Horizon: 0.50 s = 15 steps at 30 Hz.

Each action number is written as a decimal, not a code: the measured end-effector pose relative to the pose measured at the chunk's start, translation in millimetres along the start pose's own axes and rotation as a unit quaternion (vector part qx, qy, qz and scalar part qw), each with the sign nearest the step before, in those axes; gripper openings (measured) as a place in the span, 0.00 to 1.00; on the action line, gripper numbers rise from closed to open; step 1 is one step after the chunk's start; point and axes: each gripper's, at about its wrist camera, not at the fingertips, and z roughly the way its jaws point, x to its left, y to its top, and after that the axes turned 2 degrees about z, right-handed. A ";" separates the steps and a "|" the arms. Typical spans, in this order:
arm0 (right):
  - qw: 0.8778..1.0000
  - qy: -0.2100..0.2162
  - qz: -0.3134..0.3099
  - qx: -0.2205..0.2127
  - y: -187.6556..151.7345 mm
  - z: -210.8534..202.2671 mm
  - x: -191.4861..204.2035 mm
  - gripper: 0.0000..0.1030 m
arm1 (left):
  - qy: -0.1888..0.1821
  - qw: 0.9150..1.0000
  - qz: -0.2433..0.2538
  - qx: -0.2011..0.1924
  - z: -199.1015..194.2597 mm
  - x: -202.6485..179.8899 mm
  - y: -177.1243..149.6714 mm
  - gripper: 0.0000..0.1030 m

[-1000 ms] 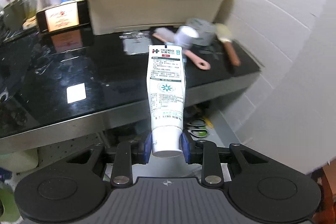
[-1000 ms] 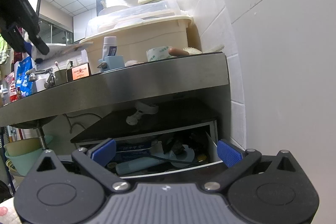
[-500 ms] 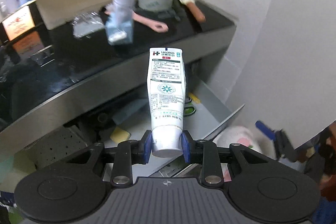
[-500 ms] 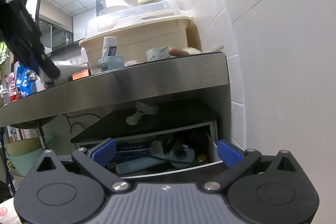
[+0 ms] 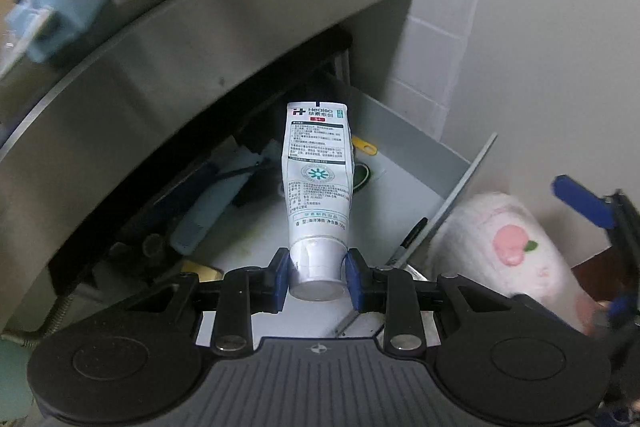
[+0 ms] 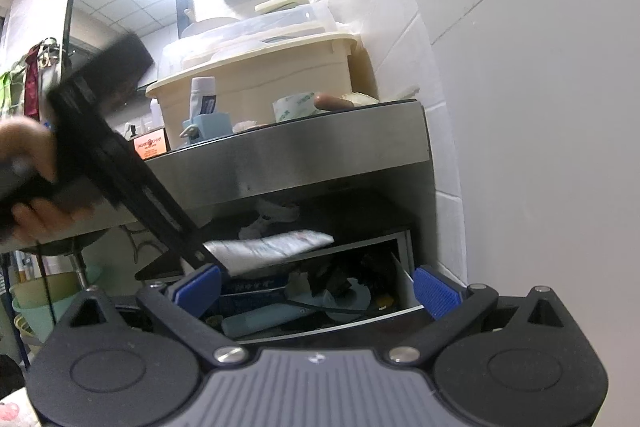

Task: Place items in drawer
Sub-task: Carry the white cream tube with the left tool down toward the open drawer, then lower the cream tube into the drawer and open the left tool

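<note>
A: Which step?
B: Delivery. Left gripper (image 5: 317, 273) clamps the tube (image 5: 318, 183) above the open drawer (image 5: 404, 163); right gripper (image 6: 316, 291) hangs agape, empty.
A: Next?
B: Lower into the near bare patch, then release.

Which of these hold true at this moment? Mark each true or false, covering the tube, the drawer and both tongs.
1. The left tongs grip a white tube by its cap end. True.
2. The drawer is closed. False: it is pulled open, with items inside.
3. The right tongs hold a brush. False: they are open and empty.
4. The tube is over the open drawer. True.
5. The tube lies on the countertop. False: it is held below the counter edge.
</note>
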 end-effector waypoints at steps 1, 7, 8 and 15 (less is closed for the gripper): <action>1.000 0.000 0.002 0.000 -0.1 0.1 -0.9 1.00 | 0.003 1.000 0.007 0.003 6.7 0.4 1.1 0.28; 1.000 0.001 0.012 -0.002 0.1 1.0 -4.3 1.00 | 0.025 0.999 0.016 0.037 49.4 8.3 5.8 0.28; 1.000 0.001 0.013 -0.002 0.2 1.1 -4.5 1.00 | 0.028 0.999 0.019 0.042 55.8 9.8 5.2 0.28; 1.000 0.001 0.017 -0.003 0.4 2.7 -5.4 1.00 | 0.037 0.996 0.007 0.080 90.8 28.1 -2.6 0.28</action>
